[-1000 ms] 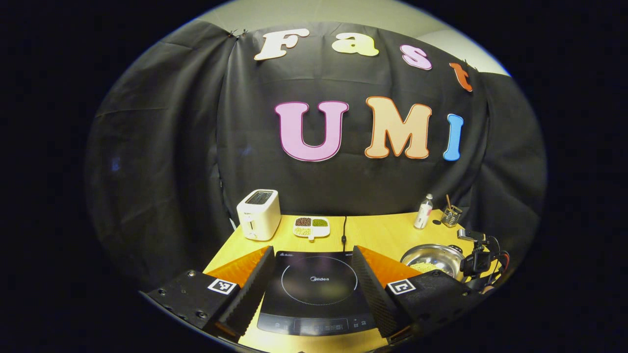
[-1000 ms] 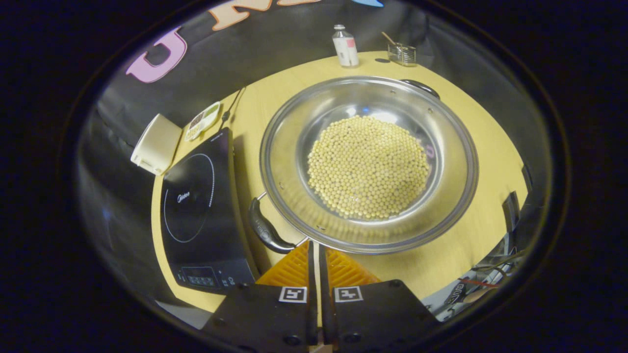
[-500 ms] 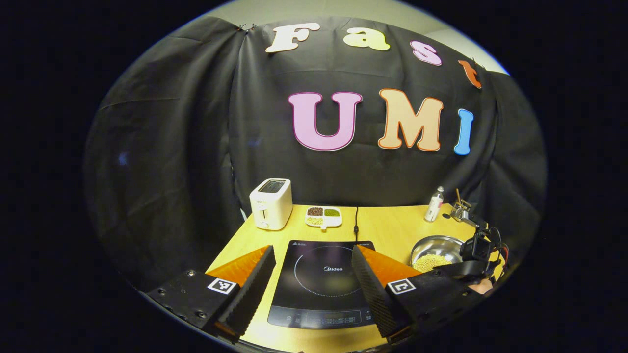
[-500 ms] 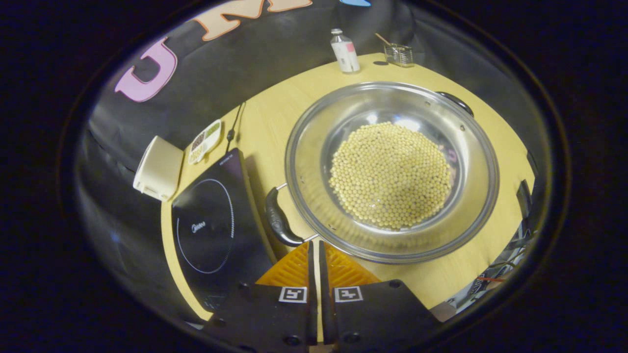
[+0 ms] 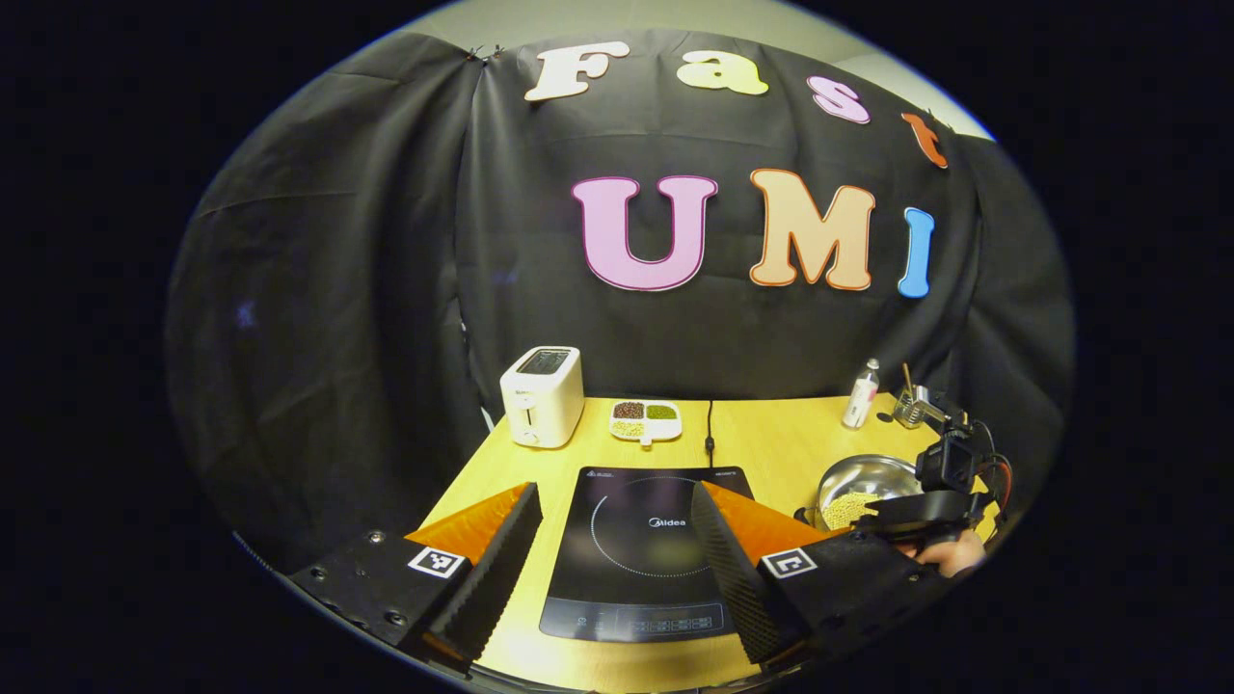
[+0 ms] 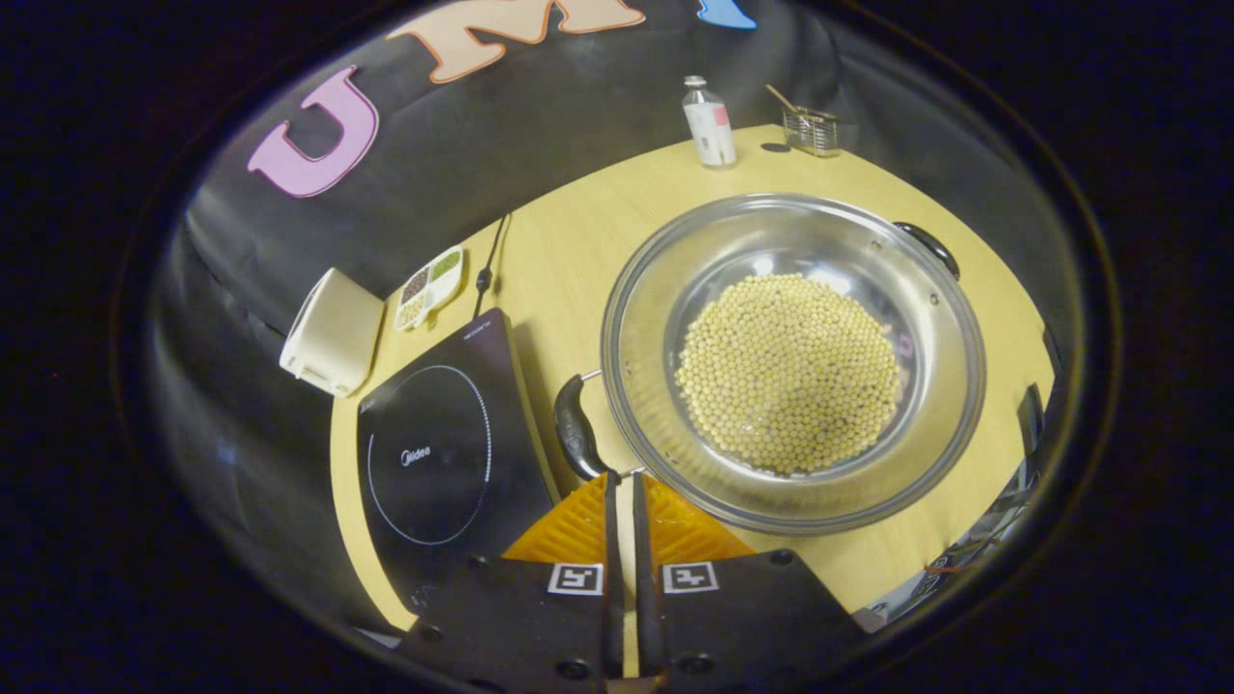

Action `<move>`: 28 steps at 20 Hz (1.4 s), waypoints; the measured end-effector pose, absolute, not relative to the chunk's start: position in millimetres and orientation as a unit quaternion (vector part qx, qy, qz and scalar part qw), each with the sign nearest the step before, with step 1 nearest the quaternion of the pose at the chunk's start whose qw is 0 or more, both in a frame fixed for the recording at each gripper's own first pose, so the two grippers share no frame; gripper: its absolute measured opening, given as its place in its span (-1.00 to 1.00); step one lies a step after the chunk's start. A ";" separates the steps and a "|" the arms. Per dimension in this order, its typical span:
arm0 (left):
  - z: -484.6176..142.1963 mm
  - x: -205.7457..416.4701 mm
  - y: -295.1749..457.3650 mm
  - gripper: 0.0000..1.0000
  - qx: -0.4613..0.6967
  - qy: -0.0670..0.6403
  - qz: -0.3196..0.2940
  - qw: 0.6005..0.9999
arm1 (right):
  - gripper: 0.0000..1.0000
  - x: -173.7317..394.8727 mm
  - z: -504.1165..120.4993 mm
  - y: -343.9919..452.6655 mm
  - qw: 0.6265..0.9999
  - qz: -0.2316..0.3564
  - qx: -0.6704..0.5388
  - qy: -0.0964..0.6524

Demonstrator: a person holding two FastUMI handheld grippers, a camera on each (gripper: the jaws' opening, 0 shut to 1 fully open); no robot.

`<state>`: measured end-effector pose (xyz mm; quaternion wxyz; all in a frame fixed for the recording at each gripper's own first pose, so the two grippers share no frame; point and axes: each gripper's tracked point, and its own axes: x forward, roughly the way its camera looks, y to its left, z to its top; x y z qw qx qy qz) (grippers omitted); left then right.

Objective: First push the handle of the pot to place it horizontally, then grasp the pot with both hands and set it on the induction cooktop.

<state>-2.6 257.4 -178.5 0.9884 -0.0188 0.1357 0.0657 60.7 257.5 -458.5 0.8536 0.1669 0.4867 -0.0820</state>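
A steel pot (image 6: 644,289) holding yellow beans stands on the wooden table to the right of the black induction cooktop (image 6: 434,453). Its near black handle (image 6: 576,429) points toward the cooktop, and its far handle (image 6: 927,247) sits at the opposite rim. My right gripper (image 6: 622,479) is shut with nothing between its fingers, tips right at the near handle's lower end. My left gripper (image 5: 614,493) hangs open above the front of the cooktop (image 5: 646,540). In the left gripper view the pot (image 5: 861,472) lies far right, with the right gripper (image 5: 921,509) and a hand (image 5: 952,554) beside it.
A white toaster (image 5: 542,395) and a divided dish of beans (image 5: 644,420) stand at the back left of the table. The cooktop's cord (image 5: 710,434) runs to the back edge. A small bottle (image 5: 861,393) and a glass holder (image 5: 911,405) stand at the back right.
The pot has turned clockwise in the right gripper view, its near handle swinging toward the cooktop with the shut right gripper against it. The left gripper has drawn back from the table.
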 end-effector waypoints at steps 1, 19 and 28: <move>-178.9 -0.5 254.7 0.92 -0.021 0.137 0.062 0.988 | -0.83 55.8 -451.8 252.6 0.855 -0.079 0.167 0.484; -207.4 37.6 169.9 0.93 -0.030 0.207 -0.020 0.978 | 0.89 21.0 -374.8 47.1 0.871 -0.145 0.144 0.446; -233.8 70.0 90.0 0.94 -0.031 0.283 -0.057 0.957 | 0.89 86.6 -384.1 -16.5 0.856 -0.084 0.122 0.495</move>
